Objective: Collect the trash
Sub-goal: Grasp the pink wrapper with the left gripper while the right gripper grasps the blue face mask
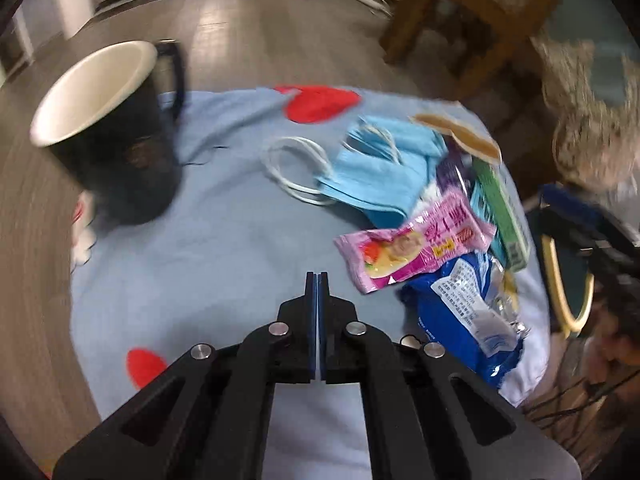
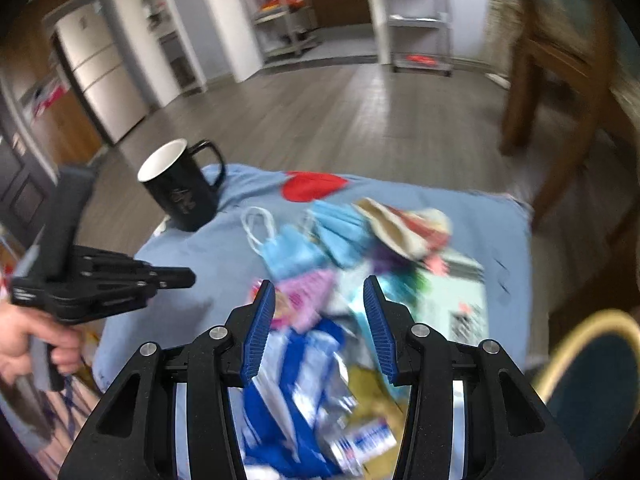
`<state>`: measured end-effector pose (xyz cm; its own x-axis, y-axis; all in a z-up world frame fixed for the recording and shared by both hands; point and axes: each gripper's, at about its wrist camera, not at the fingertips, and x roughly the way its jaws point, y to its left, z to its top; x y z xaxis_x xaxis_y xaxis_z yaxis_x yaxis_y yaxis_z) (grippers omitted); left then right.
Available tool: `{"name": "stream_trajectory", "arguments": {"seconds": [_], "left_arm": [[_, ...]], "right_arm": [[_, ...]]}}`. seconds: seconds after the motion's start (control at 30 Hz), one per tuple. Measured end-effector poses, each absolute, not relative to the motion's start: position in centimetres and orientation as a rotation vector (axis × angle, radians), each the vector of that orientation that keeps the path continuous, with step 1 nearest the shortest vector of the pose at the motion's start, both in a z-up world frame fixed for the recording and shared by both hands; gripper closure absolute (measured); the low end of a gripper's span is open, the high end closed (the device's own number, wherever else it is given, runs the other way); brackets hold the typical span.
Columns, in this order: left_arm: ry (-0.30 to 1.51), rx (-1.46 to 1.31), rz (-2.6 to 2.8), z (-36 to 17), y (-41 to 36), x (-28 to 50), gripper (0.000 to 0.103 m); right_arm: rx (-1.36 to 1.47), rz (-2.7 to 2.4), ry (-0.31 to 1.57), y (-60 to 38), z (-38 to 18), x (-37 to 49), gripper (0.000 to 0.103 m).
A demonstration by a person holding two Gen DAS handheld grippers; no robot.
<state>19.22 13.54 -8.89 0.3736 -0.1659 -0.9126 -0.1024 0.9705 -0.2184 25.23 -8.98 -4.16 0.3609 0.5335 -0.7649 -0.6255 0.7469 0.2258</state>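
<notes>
Motion blur smears the wrapper pile point(image 2: 344, 320) beyond reading.

- The left hand-held gripper point(image 1: 317, 276) is seen with its jaws pressed together, nothing between them, above a light blue cloth point(image 1: 208, 264).
- A black mug point(image 1: 116, 148) is placed at the left.
- Blue face masks point(image 1: 384, 172), a pink wrapper point(image 1: 412, 248) and a blue packet point(image 1: 460, 312) are piled at the right.

my left gripper point(image 1: 317, 276): matte black linkage arms, thin blue pads, round silver pivot pins | my right gripper point(image 2: 320, 292): same black frame, ribbed blue pads point(image 2: 260, 332), silver pins | my left hand point(image 2: 24, 340): no sleeve visible
</notes>
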Motion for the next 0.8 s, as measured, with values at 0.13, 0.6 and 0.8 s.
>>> {"name": "stream_trajectory", "arguments": {"seconds": [0.13,0.6,0.8], "left_arm": [[1.164,-0.299,-0.008,-7.9,14.8,17.9,0.060],[1.162,-0.310,-0.046,-9.1,13.3,19.5,0.043],[1.180,-0.313,-0.111,-10.9,11.4,21.3,0.043]], "right_arm": [[-0.236,0.794,0.970,-4.3,-5.5,26.1,0.055],[-0.255,0.807,1.037,-1.5,-7.5,27.8,0.085],[-0.091,0.819,0.948,-4.8,-3.2,27.3,0.085]]}}
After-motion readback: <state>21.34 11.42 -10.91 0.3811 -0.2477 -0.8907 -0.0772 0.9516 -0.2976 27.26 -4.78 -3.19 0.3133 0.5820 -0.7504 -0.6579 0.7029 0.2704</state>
